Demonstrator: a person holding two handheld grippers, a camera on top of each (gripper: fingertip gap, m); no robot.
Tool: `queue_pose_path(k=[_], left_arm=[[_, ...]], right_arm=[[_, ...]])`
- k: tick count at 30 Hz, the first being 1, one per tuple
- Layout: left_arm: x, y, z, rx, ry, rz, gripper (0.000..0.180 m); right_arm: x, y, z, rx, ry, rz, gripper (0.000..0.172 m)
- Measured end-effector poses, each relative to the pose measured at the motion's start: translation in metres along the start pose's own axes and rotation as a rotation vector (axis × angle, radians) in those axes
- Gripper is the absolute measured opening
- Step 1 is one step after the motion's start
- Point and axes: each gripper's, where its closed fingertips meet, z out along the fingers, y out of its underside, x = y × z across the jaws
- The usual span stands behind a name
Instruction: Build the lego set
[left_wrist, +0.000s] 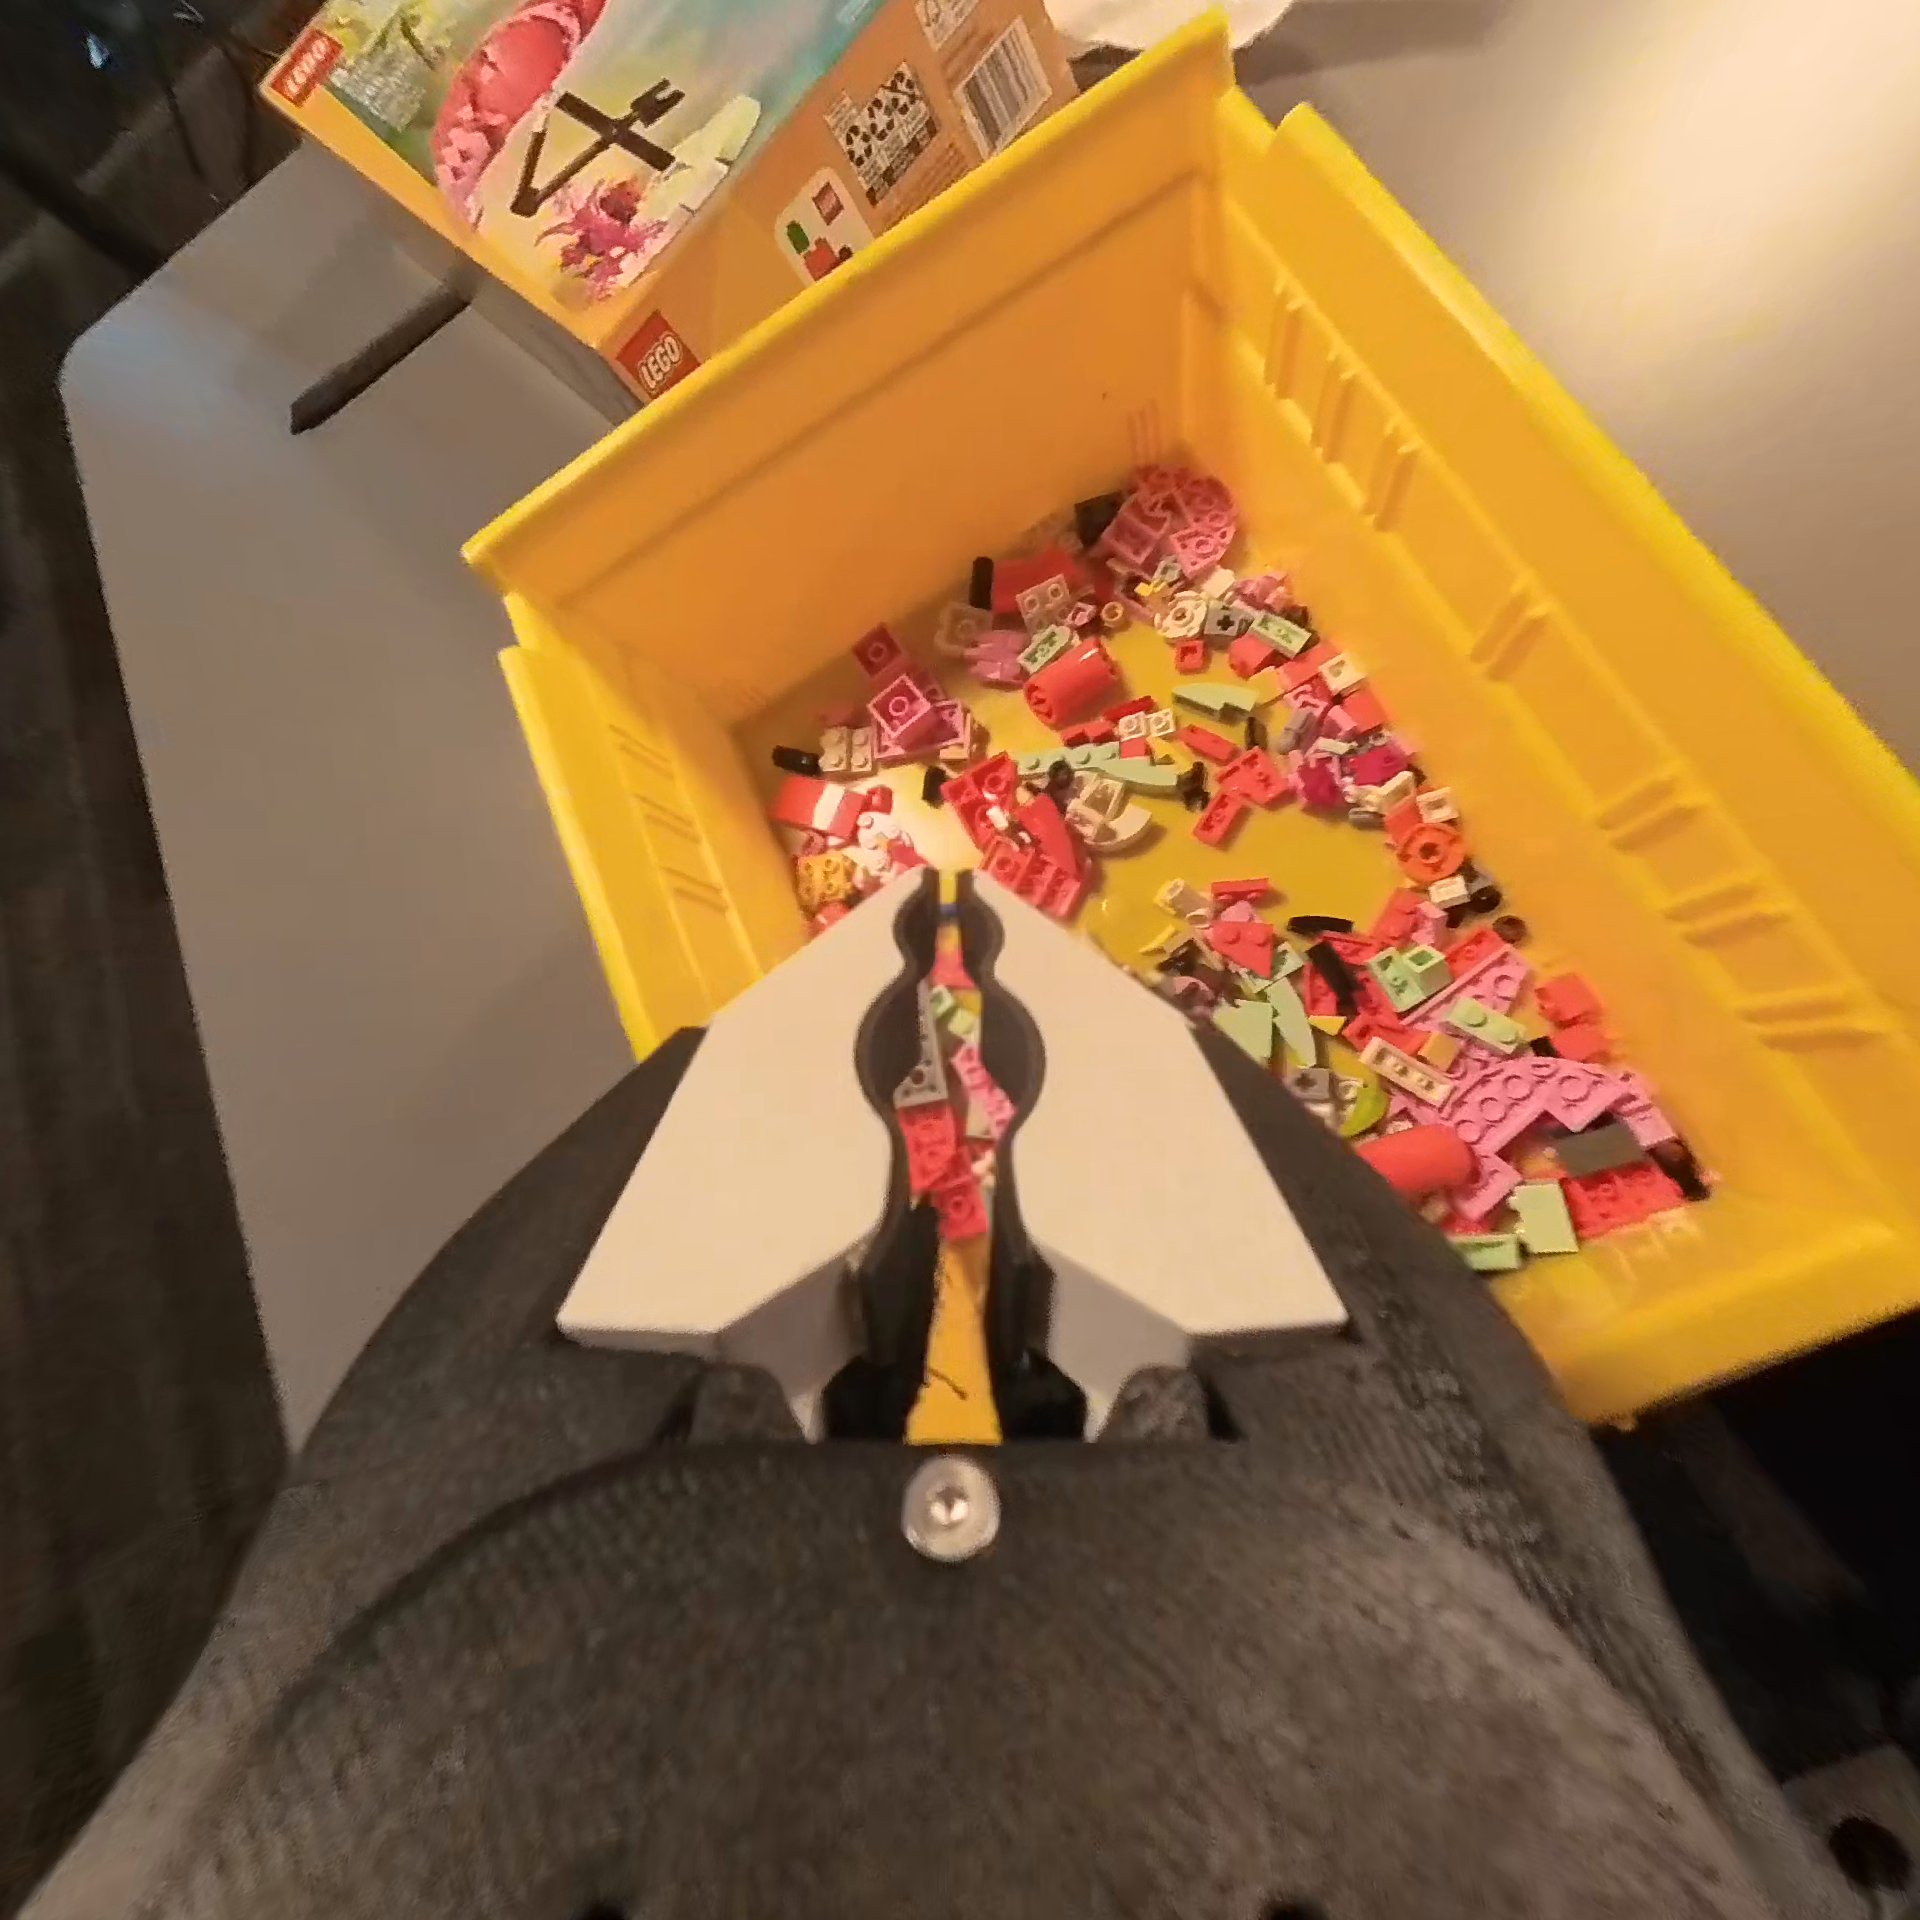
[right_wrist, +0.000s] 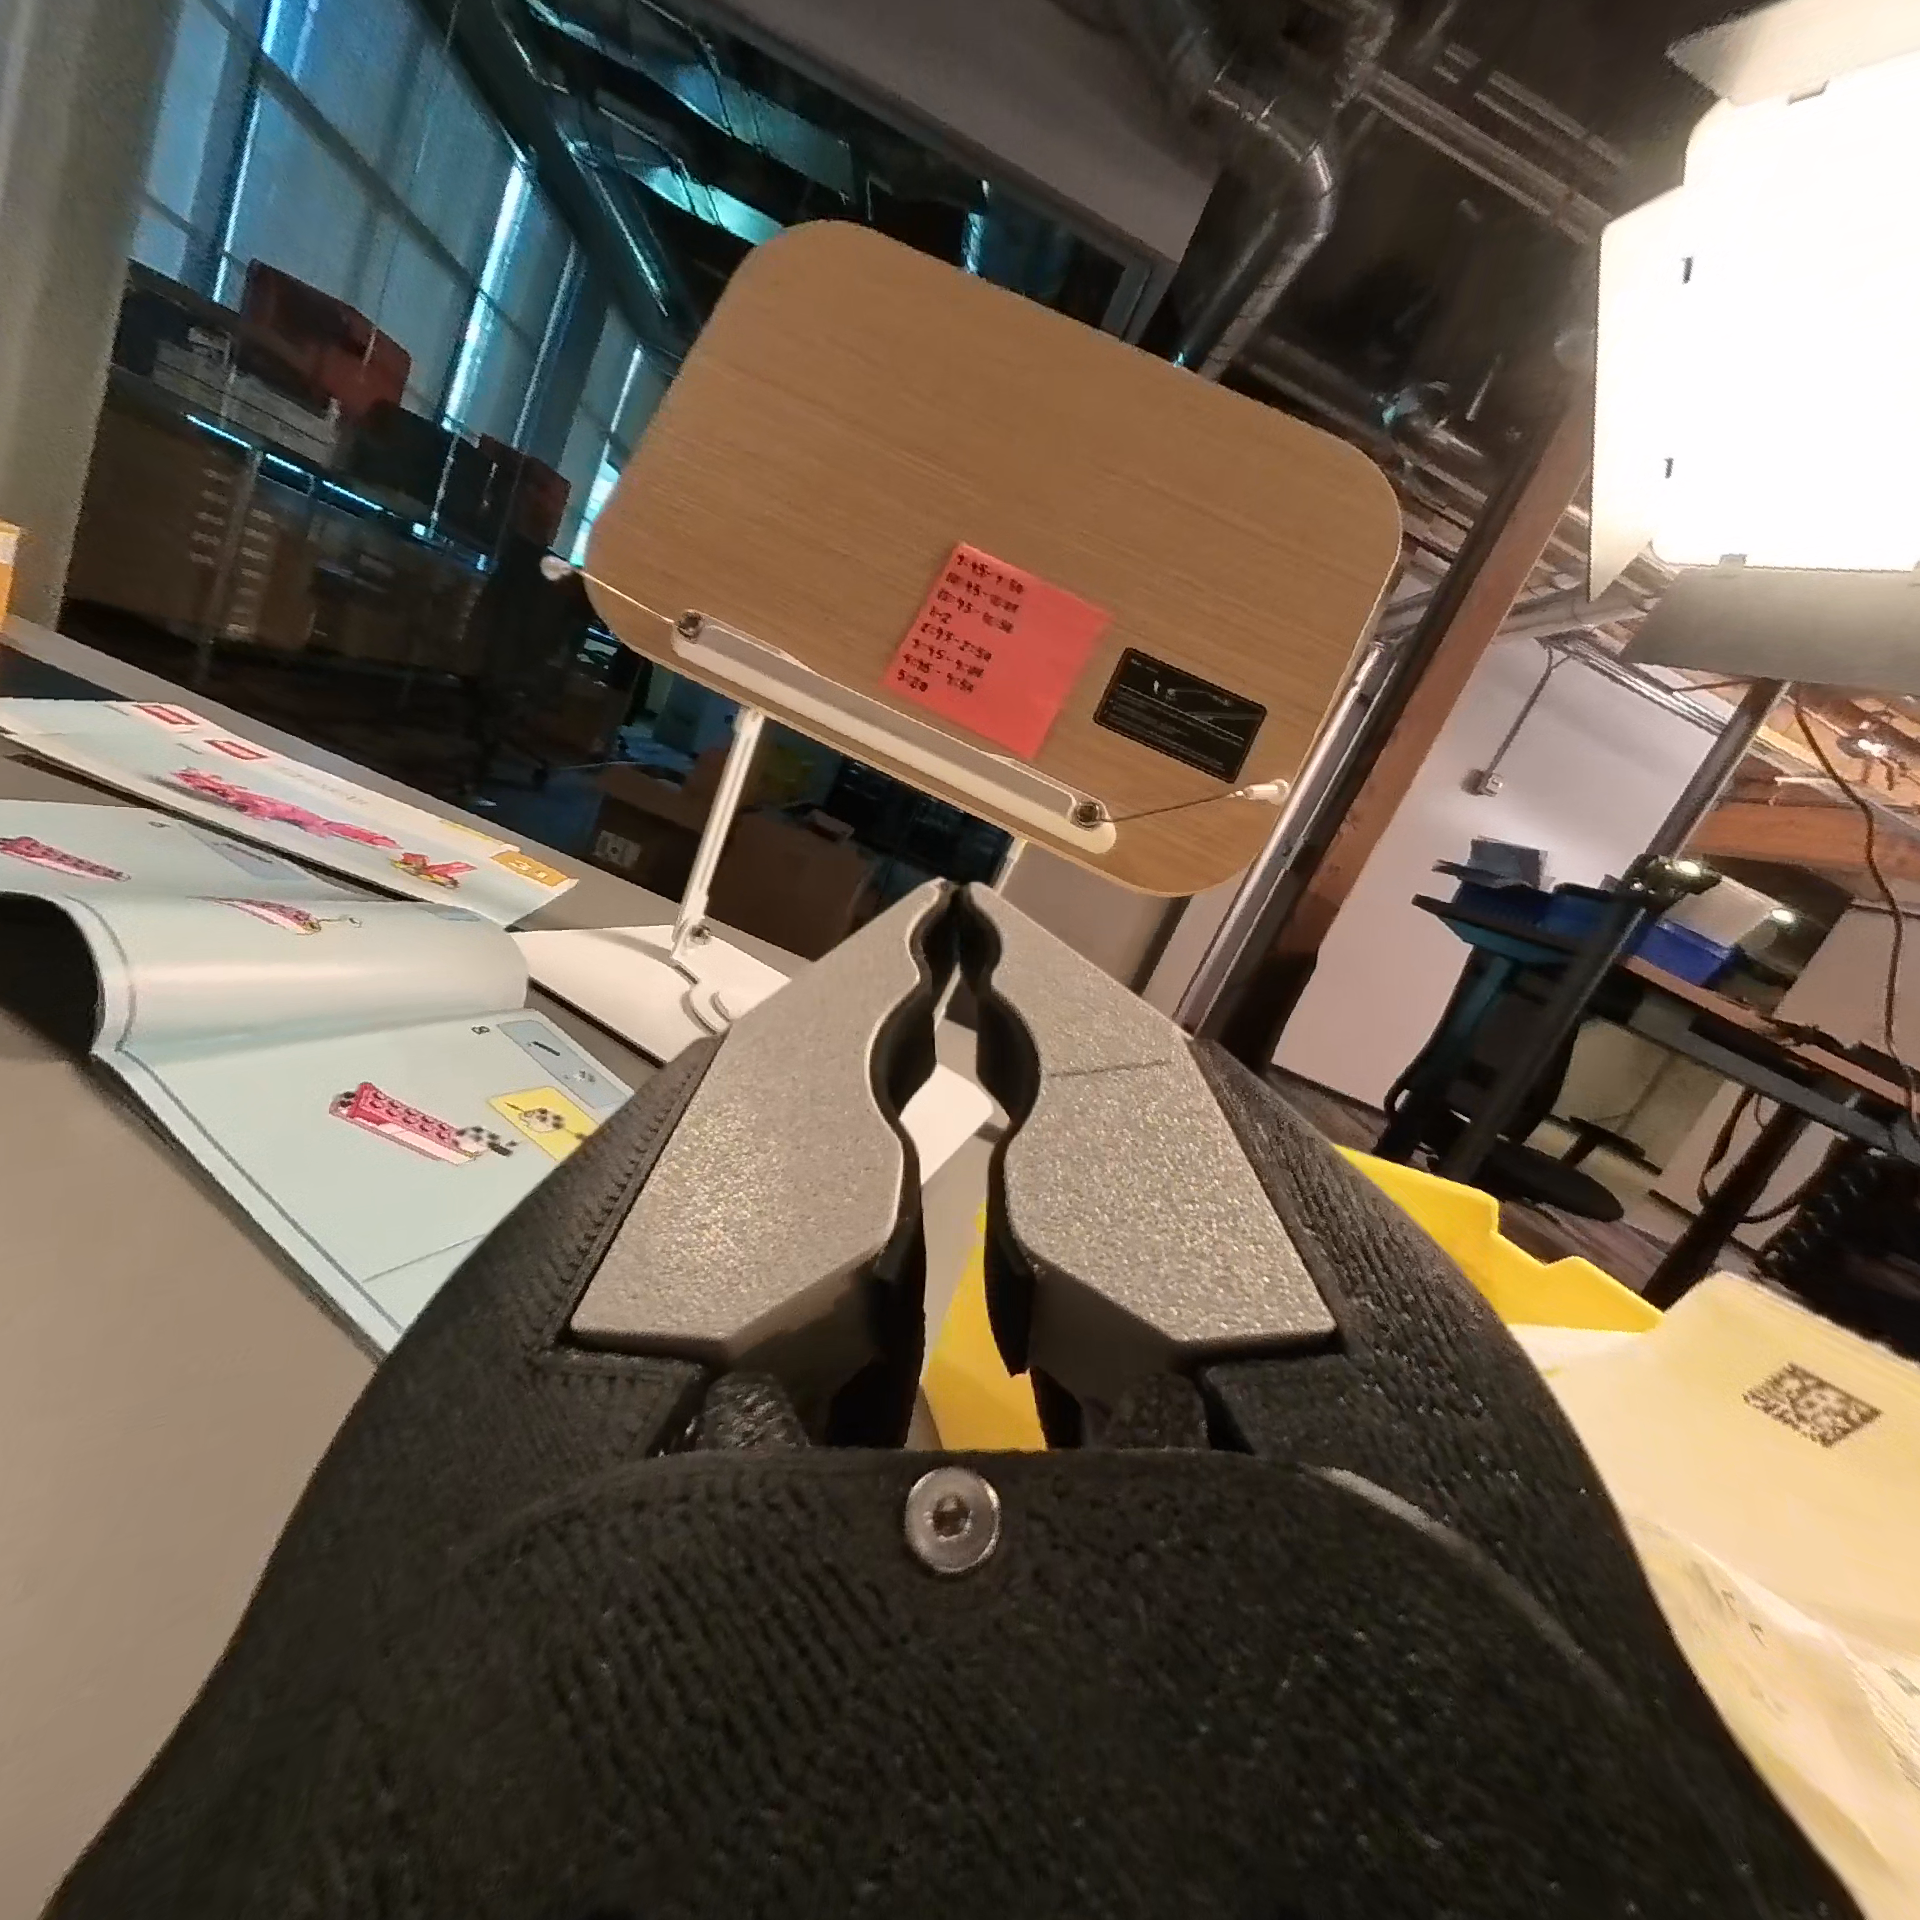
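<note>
In the left wrist view a yellow bin (left_wrist: 935, 436) holds several loose lego pieces (left_wrist: 1247, 831) in red, pink, mint and black. My left gripper (left_wrist: 948, 883) hangs over the bin's near left corner, above the pieces. Its fingers (left_wrist: 810, 1091) are shut, with only a thin slit at the tips. In the right wrist view my right gripper (right_wrist: 956, 891) is raised in the air and points at a wooden book stand (right_wrist: 987, 499). Its tips meet and nothing shows between them. An open instruction booklet (right_wrist: 312, 997) lies on the table to its left.
The lego set's box (left_wrist: 623, 177) stands behind the bin on the grey table (left_wrist: 312, 727). A pink note (right_wrist: 992, 655) is stuck on the stand. The bin's rim (right_wrist: 1455, 1268) and pale yellow papers (right_wrist: 1714, 1455) lie at the right. Left tips to right tips: about 60 cm.
</note>
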Motion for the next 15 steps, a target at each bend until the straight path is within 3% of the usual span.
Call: queue_pose_path(k=[6, 9, 12, 15], left_arm=[[0.017, -0.017, 0.026, 0.069, 0.102, -0.104, 0.023], [0.035, -0.035, 0.054, 0.076, 0.234, -0.117, 0.028], [0.063, -0.046, 0.082, 0.030, 0.457, -0.158, 0.031], [0.074, -0.046, 0.106, -0.034, 0.522, -0.111, 0.031]], right_arm=[[-0.002, 0.001, 0.000, -0.009, -0.008, 0.013, 0.000], [-0.007, 0.001, 0.001, -0.011, -0.022, -0.023, 0.000], [-0.009, 0.002, 0.002, -0.014, -0.032, -0.036, 0.000], [-0.008, 0.003, 0.002, -0.019, -0.028, -0.031, 0.000]])
